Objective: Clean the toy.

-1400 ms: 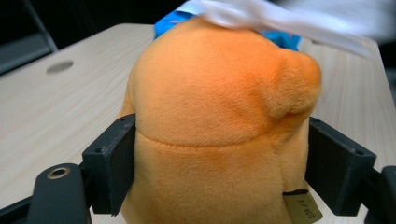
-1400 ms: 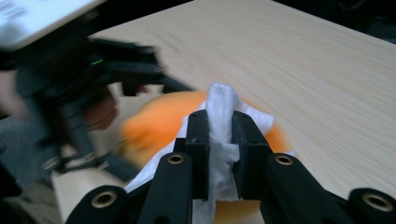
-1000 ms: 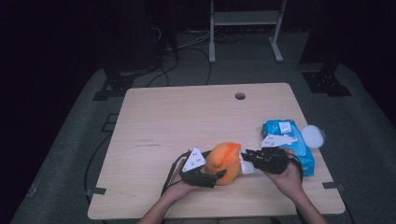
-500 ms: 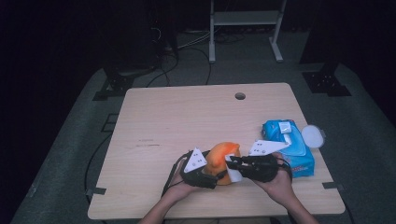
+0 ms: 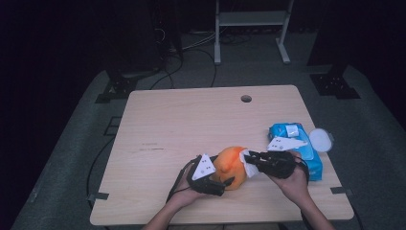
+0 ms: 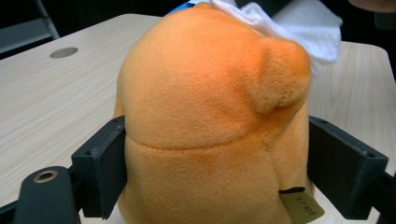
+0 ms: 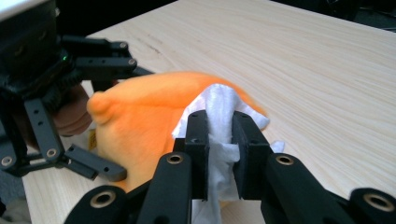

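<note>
1. The orange plush toy point(image 5: 231, 166) stands near the near edge of the tabletop point(image 5: 191, 124). In the left gripper view its lower part is cut off by the frame, and its small fabric tag point(image 6: 302, 205) is too blurred to read.
2. The white wipe point(image 7: 219, 116) is partly hidden between the jaws of the right hand-held gripper point(image 5: 249, 158); its lower end runs out of the right gripper view.
3. The blue wipes pack point(image 5: 294, 143), far right, is partly covered by the right hand and its gripper.
4. The left hand-held gripper point(image 5: 229, 181) sits at the toy's near left, jaws spread wide and pressed on the toy's two flanks; they have just been opening slightly.
5. The right hand-held gripper, at the toy's right, is clamped narrowly on the wipe, which lies against the toy's top.
</note>
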Demonstrator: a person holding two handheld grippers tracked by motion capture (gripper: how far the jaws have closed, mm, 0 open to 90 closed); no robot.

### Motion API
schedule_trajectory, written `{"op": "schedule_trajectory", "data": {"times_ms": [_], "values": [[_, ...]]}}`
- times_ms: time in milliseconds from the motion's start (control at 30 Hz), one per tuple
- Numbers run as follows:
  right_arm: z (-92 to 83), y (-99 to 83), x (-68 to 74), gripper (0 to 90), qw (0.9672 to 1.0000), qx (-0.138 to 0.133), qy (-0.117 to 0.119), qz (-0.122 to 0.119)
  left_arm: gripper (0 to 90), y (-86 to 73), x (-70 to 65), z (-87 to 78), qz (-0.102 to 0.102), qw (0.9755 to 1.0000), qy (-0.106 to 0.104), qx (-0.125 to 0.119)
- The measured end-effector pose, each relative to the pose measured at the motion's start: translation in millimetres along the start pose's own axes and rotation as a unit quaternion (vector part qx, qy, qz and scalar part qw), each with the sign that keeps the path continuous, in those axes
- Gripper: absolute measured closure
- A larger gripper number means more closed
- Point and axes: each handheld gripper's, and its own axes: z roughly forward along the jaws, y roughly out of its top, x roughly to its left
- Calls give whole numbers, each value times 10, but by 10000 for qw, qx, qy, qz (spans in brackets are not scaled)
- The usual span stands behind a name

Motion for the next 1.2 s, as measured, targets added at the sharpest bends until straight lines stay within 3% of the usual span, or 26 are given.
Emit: {"op": "schedule_trajectory", "data": {"times_ms": [67,100,267,333,433,600,667,700,733,767,867,933,967,1000,1033,1100,1133,1200], "values": [[-34,32,30,770,9999,-98,114,40,150,4,-16,4,80,10000,-23,1],[-51,81,96,769,9994,-199,281,-14,150,14,-46,10,202,9998,-30,5],[12,106,189,768,9992,-56,306,-249,147,21,-76,4,332,9994,-9,38],[60,62,156,767,9992,43,320,-250,128,29,-45,-12,279,9996,-39,20],[30,22,39,767,9995,128,285,-68,86,24,31,-32,45,9999,-92,-28],[13,9,8,767,9995,141,299,-7,51,-16,43,16,-89,9999,-115,11],[13,20,28,767,9995,143,282,-42,67,-28,27,30,-24,9999,-123,31],[5,33,50,769,9995,108,287,-15,158,-26,17,21,-8,9999,-111,30],[5,33,50,769,9995,108,287,-15,158,-8,15,5,53,9999,-73,72],[-14,51,72,769,9995,41,310,-10,247,52,1,-41,209,9997,9,95],[-41,76,81,770,9993,-63,370,41,284,116,-9,-93,376,9992,108,102],[-72,104,81,771,9985,-191,487,132,300,198,0,-159,549,9982,221,100],[-102,140,88,771,9966,-342,698,264,309,286,0,-227,719,9965,410,117],[-102,140,88,771,9966,-342,698,264,311,286,0,-227,719,9965,410,117],[-109,160,102,771,9958,-421,767,285,311,329,-15,-257,987,9930,607,248],[-105,192,143,771,9936,-521,942,340,310,352,-62,-248,1309,9870,801,475],[-90,203,169,771,9937,-527,947,293,306,338,-93,-216,1374,9854,812,596],[-2,191,219,770,9950,-403,898,171,244,261,-149,-115,1358,9855,585,833]]}}
